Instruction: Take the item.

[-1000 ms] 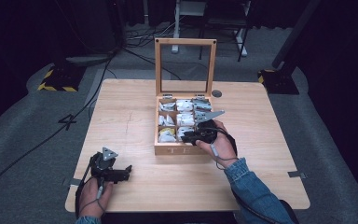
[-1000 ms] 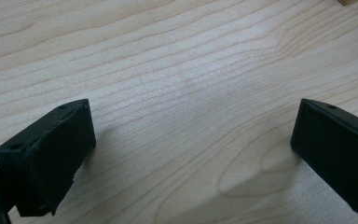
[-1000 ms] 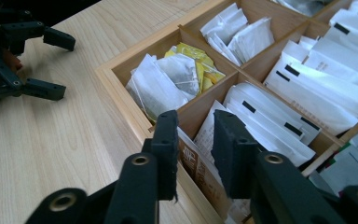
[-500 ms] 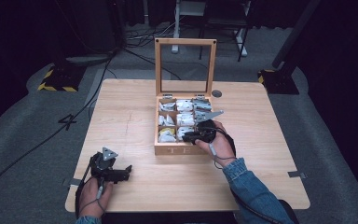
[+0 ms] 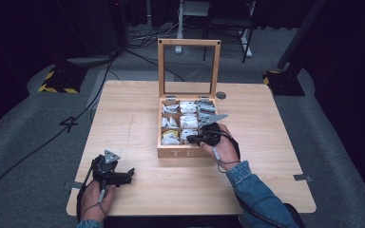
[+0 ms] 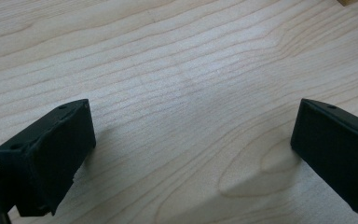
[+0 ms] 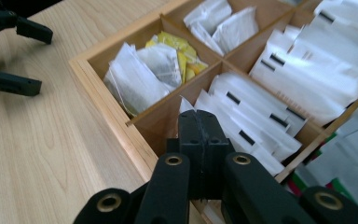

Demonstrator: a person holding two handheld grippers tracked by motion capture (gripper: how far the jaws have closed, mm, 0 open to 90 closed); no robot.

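Note:
A wooden tea box (image 5: 180, 153) stands open mid-table, its compartments packed with white sachets (image 5: 188, 121). My right gripper (image 5: 192, 139) reaches over the box's front right corner. In the right gripper view its jaws (image 7: 198, 116) have just been closing and now press together inside the front middle compartment, with the corner of a white sachet (image 7: 185, 103) poking out at their tips. A yellow sachet (image 7: 179, 44) lies in the neighbouring compartment. My left gripper (image 5: 130, 173) rests on the table at the front left, open, with only bare wood (image 6: 193, 149) between its jaws.
The box's glass lid (image 5: 188, 42) stands upright at the back of the box. A round dark grommet (image 5: 221, 95) sits in the tabletop right of the box. The left gripper (image 7: 23, 56) appears far off in the right gripper view. Bare wood (image 5: 128, 118) lies left of the box.
The right gripper's jaws have drawn together over the front middle compartment. Neither hand has shifted place, and the left gripper looks the same.

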